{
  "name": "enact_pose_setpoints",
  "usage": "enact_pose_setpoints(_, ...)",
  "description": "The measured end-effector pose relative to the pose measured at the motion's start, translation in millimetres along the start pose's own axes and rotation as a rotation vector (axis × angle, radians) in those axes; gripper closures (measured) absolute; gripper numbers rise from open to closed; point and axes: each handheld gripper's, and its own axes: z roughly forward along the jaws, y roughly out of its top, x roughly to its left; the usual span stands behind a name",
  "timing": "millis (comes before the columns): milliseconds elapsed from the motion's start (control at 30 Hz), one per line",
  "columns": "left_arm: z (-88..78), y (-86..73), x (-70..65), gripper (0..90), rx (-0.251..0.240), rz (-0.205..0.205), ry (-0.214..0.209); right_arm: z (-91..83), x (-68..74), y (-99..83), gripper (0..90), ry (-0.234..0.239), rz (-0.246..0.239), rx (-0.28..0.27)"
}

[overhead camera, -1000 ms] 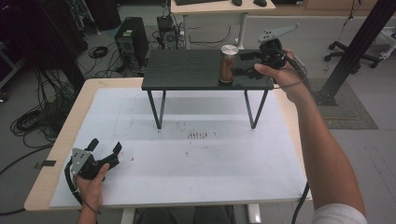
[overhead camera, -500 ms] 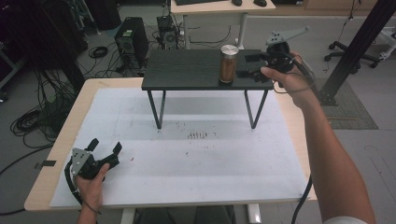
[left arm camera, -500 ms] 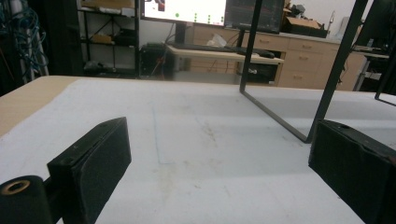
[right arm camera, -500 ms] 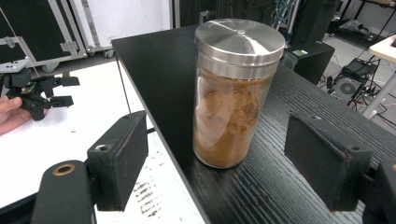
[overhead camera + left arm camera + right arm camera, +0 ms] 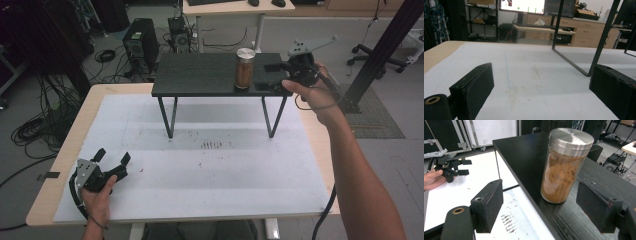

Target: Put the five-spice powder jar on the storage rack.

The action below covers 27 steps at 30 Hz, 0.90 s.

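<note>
— Jar [image 5: 565, 167] first: where does it stand?

— Upright on the small black raised shelf [image 5: 200, 75] that sits on the counter [image 5: 200, 190], near the shelf's right end and close to its front edge. The right gripper [image 5: 274, 76] is level with it, just beside it. In the right gripper view the jaws stand wide apart with the jar ahead of and between them, and neither pad touches the glass.

— So nothing is held?

— Nothing. The left gripper [image 5: 114, 159] rests low on the counter's white sheet at the near left corner, jaws spread and empty.

— How will the jar handle?

— I'd judge it stiff, smooth and rather slippery: clear walls that look like glass, a brushed metal lid [image 5: 571, 137], brown powder filling it nearly to the top. That makes it moderately heavy for its size, and breakable if it drops from the shelf. Whether the lid is screwed tight I cannot tell from here.

— Where should it be gripped?

— Across the straight wall at mid-height or slightly lower, pads square on opposite sides, not on the lid. A high grip could tip it; a slanted one may let it slide.
</note>
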Motion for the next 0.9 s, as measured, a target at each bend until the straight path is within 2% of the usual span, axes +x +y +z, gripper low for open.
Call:
enact_pose_setpoints(467, 0.1, 0.0, -0.1, 6.0, 0.003, 0.001, 0.003, -26.6, 18.7, -19.4, 21.7, -0.037, 0.007, -0.033)
enact_pose_setpoints(900, -0.1, -0.1, -0.1, 6.1, -0.002, -0.001, 0.002, -32.1, 30.3, -34.3, 20.0, -0.048, 0.018, -0.038)
